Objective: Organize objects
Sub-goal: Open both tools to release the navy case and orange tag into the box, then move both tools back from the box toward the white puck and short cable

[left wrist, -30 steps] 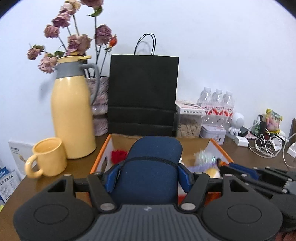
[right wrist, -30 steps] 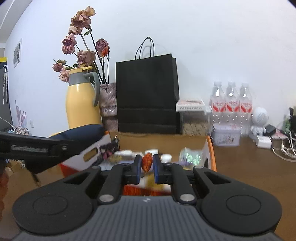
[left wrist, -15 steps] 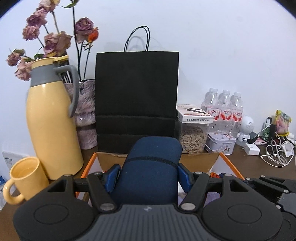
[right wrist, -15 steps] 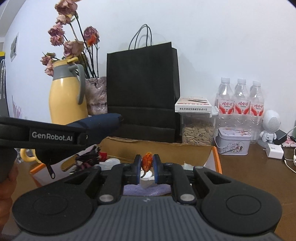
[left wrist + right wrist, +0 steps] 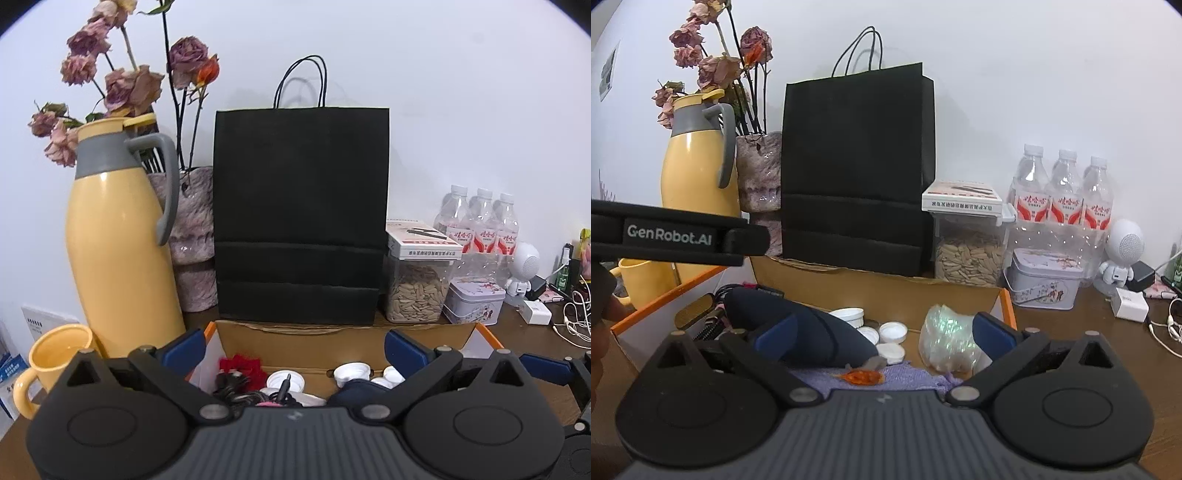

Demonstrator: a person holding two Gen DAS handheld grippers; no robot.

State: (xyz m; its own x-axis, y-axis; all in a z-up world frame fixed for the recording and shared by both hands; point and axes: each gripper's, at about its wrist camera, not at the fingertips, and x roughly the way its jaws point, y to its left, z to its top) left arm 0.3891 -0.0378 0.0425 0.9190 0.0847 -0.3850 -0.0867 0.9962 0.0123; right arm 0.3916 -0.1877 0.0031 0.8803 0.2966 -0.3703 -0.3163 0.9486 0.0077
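Black paper bag (image 5: pixel 301 214) at back, yellow jug (image 5: pixel 118 236) & mug (image 5: pixel 55 363) left, water bottles (image 5: pixel 480 225) right.

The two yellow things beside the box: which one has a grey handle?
The tall yellow jug, standing by the vase of dried flowers. The small yellow mug in front of it has a yellow handle.

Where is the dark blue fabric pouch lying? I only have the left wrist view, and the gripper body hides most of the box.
Observer: The dark blue fabric pouch lies on its side inside the orange-edged cardboard box, next to white plastic caps.
Operator: Is the right gripper holding anything?
Observer: No. The right gripper has just been opening and nothing is pinched. The small orange item lies loose on a lilac cloth.
Operator: What is by its right finger?
Observer: A crinkled iridescent plastic bag.
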